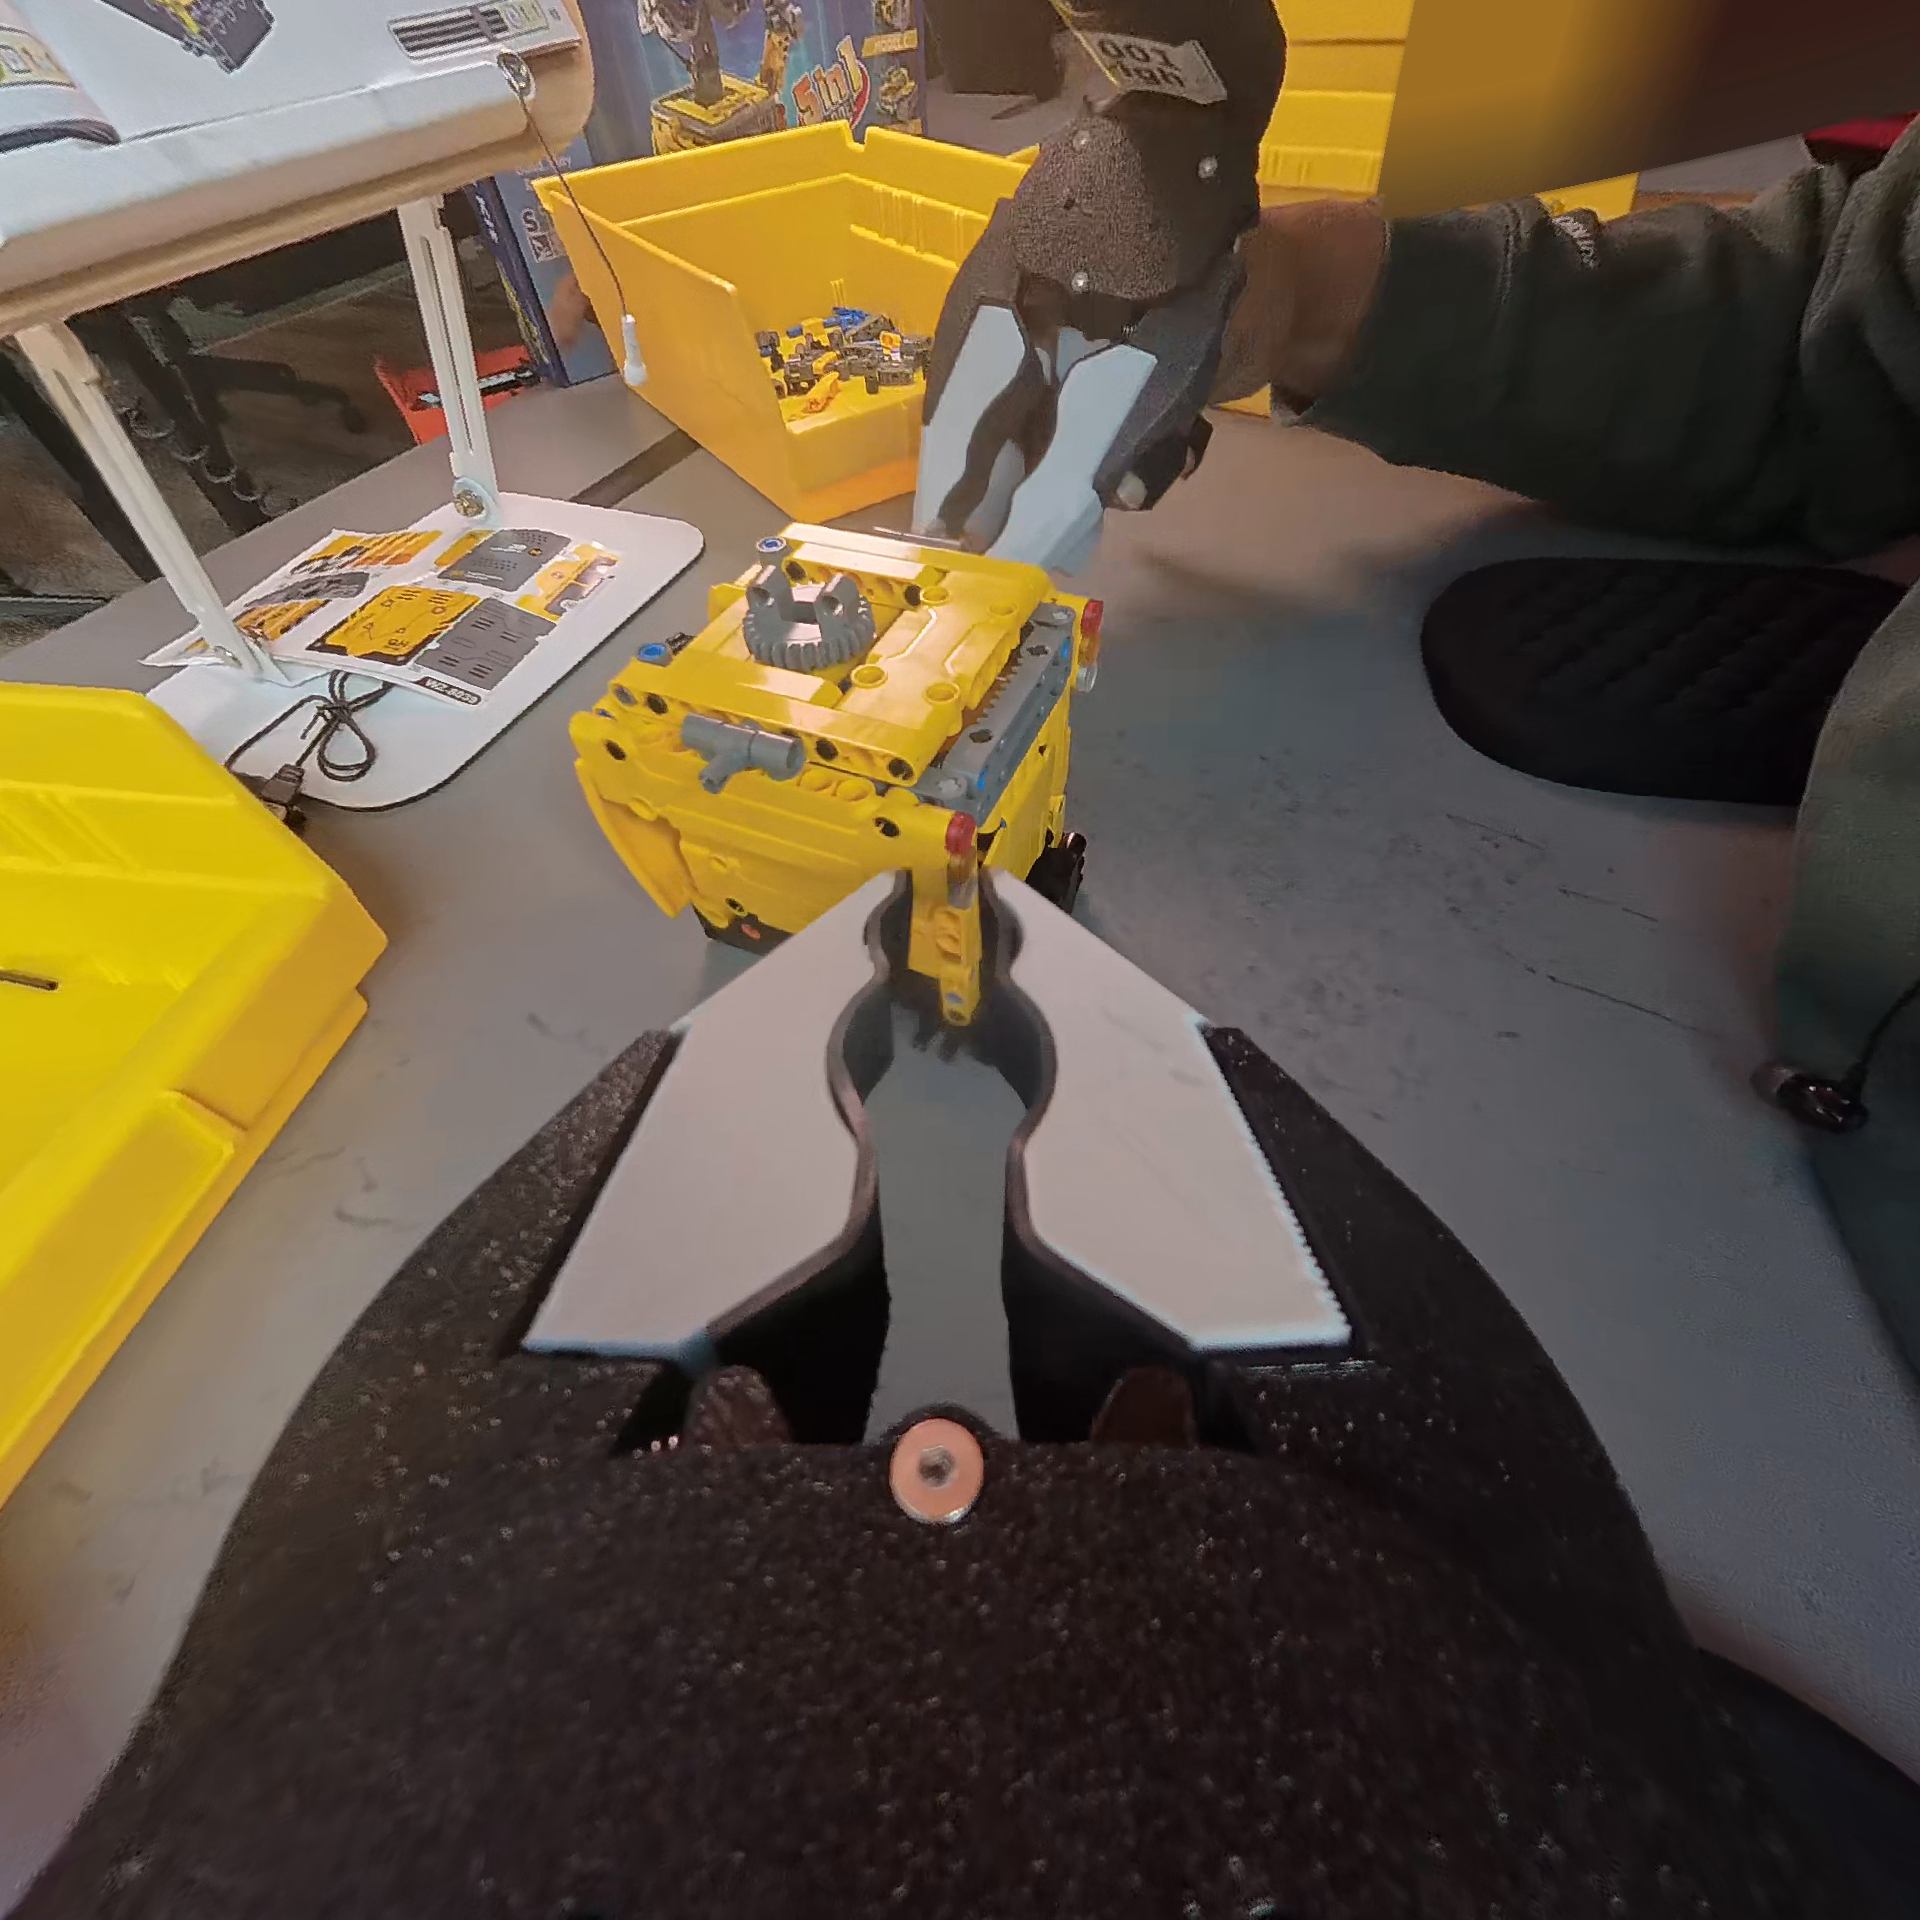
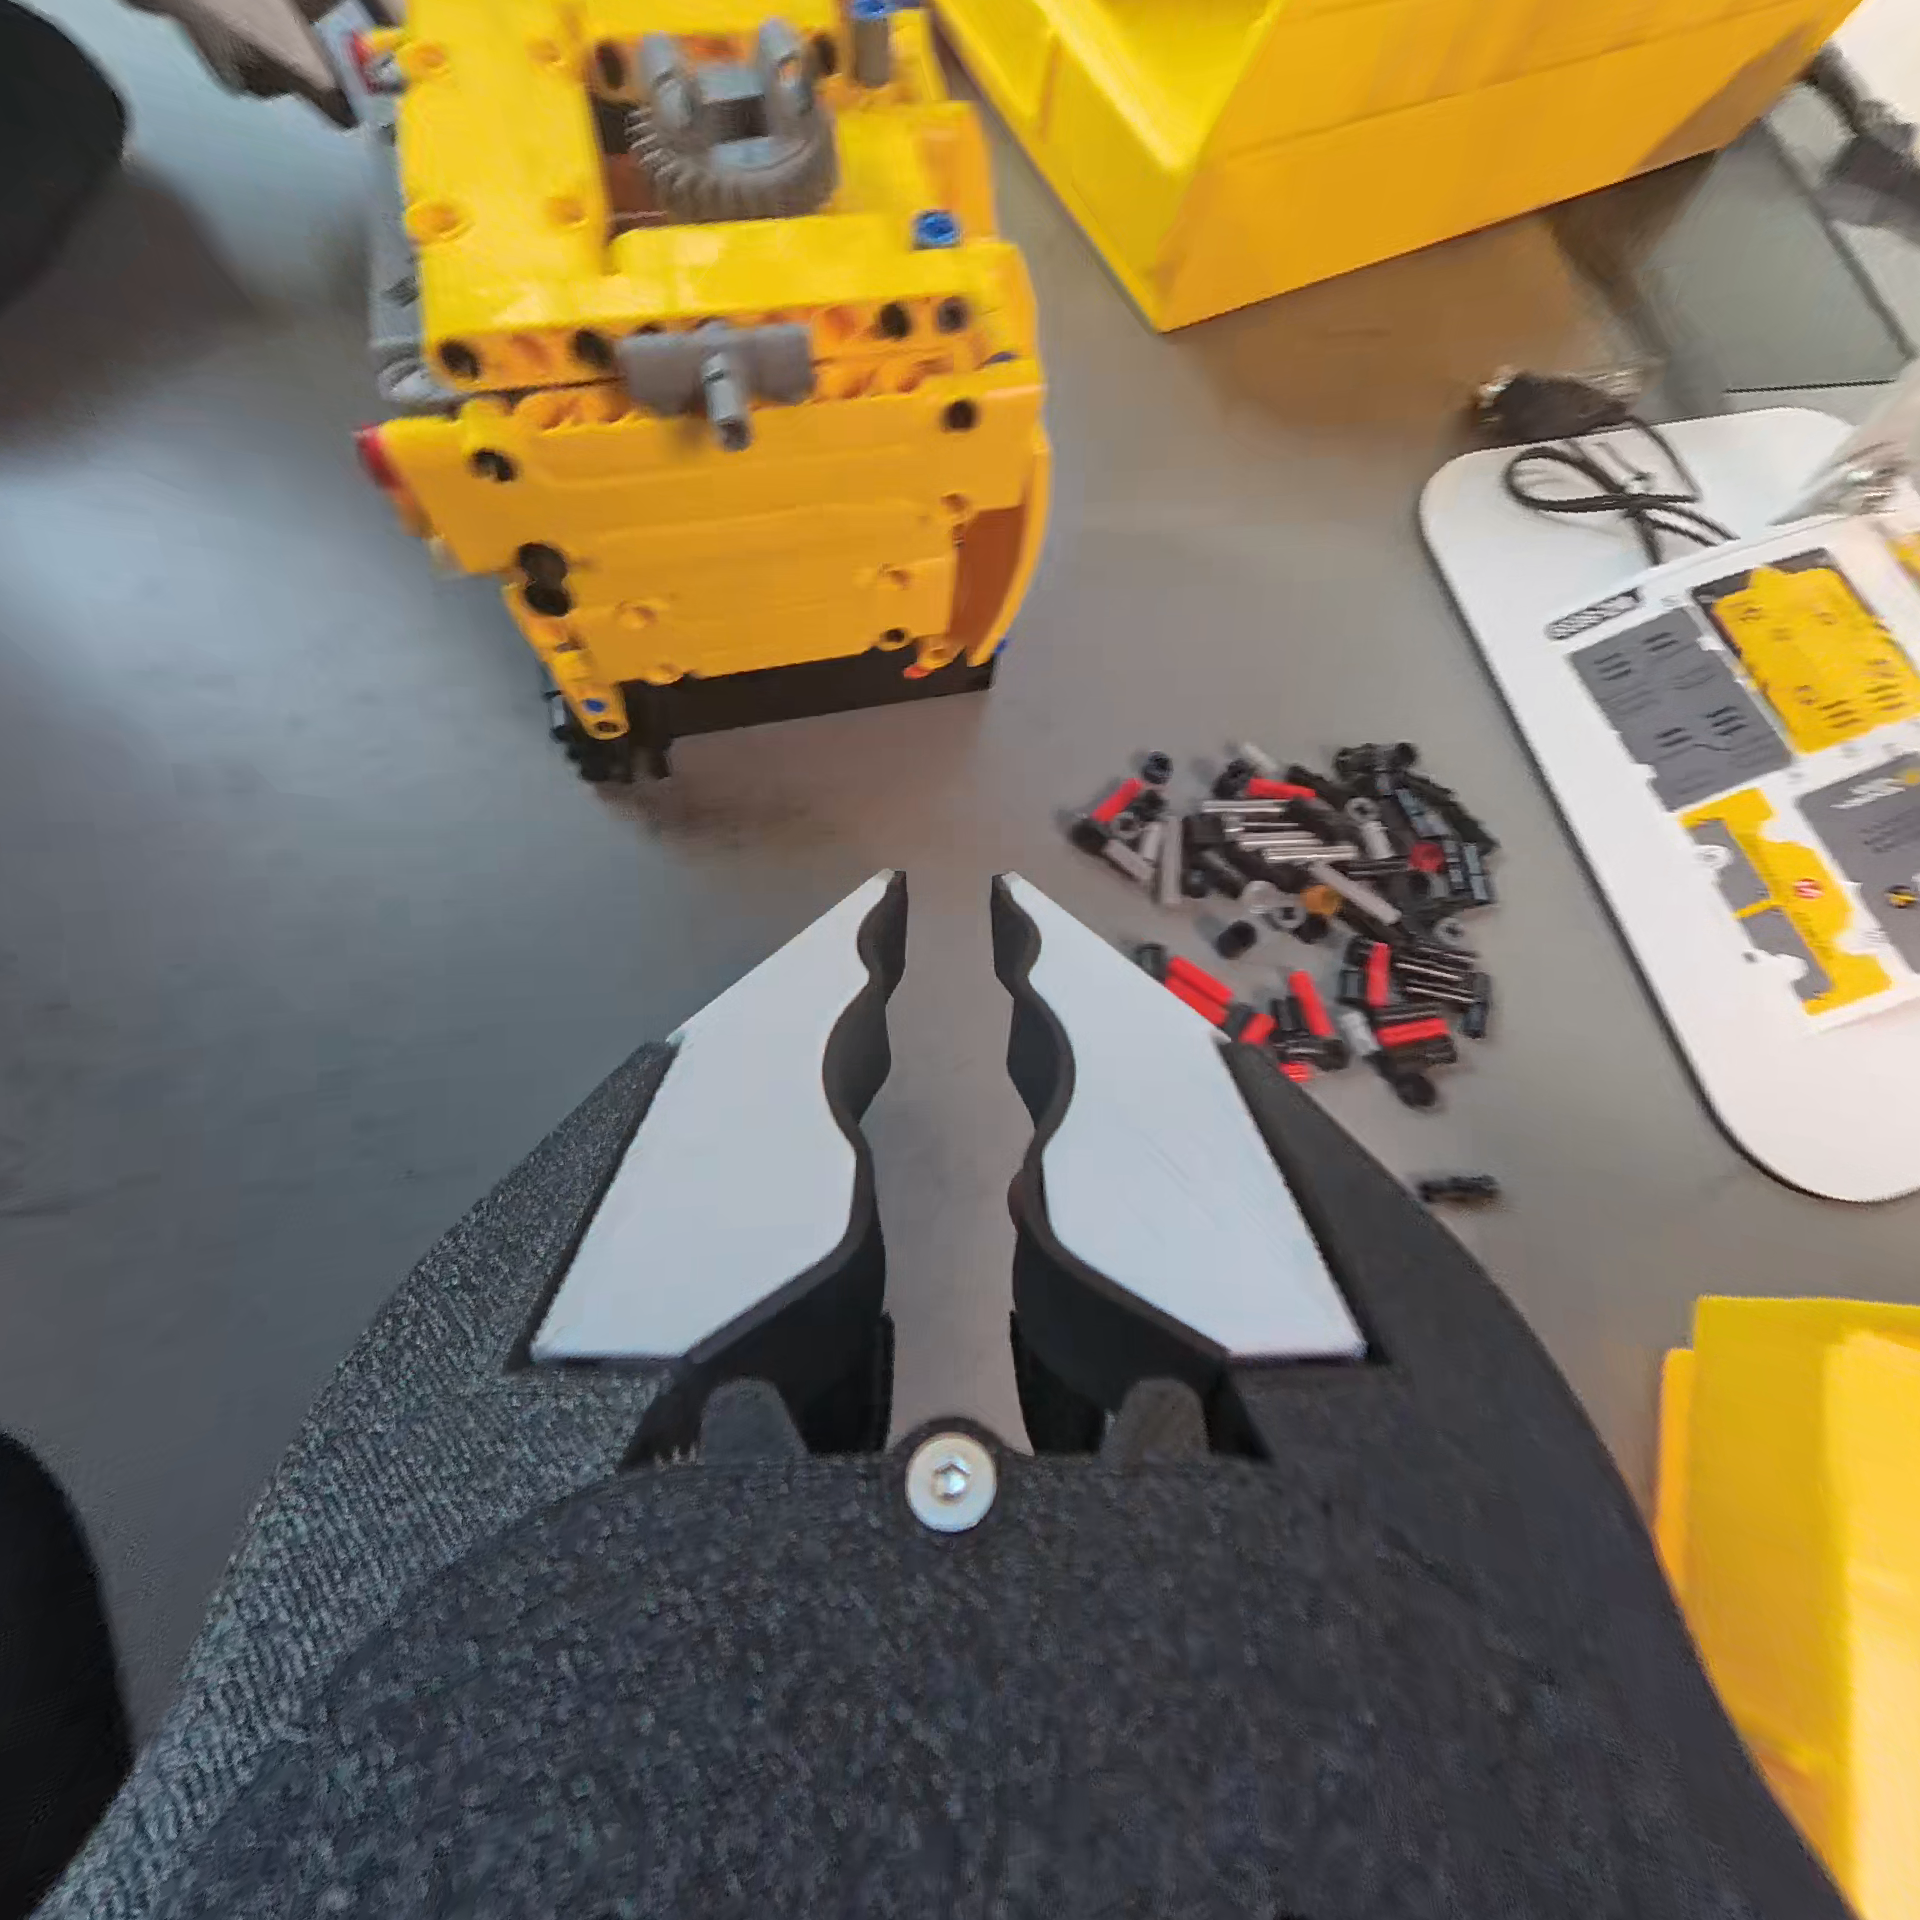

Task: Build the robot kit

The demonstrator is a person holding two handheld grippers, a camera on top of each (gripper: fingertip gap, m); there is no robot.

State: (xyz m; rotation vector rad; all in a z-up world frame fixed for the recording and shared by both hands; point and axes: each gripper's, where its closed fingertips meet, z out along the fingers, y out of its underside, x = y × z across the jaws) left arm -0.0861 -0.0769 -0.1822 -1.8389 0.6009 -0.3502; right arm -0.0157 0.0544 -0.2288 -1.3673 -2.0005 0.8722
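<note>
While the left tongs (image 1: 940, 883) pinched a yellow beam (image 1: 954, 961) at the yellow brick model's (image 1: 831, 727) near corner, the right tongs (image 2: 948, 883) hovered slightly spread beyond it, so a tug might have snapped the beam off.

Yellow brick model (image 2: 717, 416) blurred and cut off at top, right yellow bin (image 2: 1808, 1621) cropped, small parts pile (image 2: 1320, 914) indistinct
</note>
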